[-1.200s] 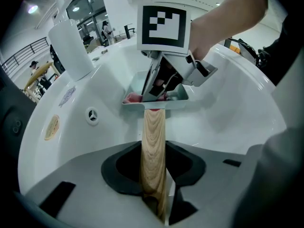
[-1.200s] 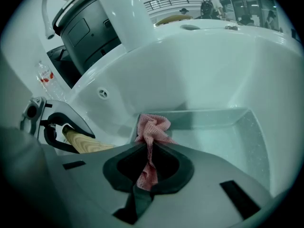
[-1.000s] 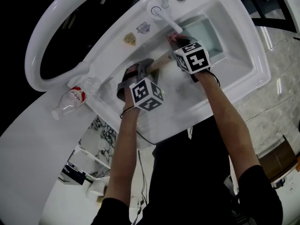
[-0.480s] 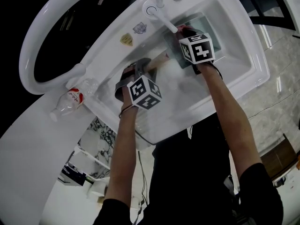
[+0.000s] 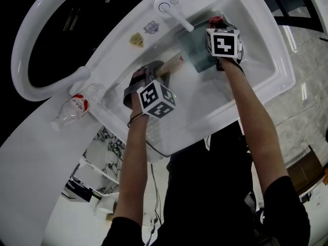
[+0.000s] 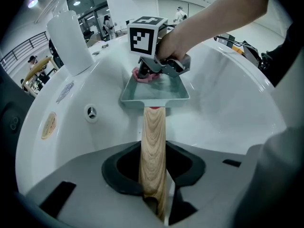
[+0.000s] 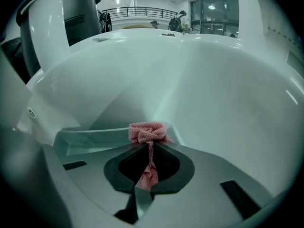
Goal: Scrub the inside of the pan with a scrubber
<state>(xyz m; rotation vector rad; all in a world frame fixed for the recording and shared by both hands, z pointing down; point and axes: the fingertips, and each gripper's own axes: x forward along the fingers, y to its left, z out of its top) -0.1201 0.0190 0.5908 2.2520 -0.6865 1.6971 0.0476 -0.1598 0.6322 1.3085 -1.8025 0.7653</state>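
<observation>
Below, square pan [image 6: 156,98] with grained wooden handle [image 6: 154,146]; crumpled pink mesh scrubber [image 7: 148,132].

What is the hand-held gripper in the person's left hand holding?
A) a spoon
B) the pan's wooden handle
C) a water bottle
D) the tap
B: in the left gripper view, the left hand-held gripper has its jaws closed on the wooden handle, which runs forward to the pan in the sink.
</observation>
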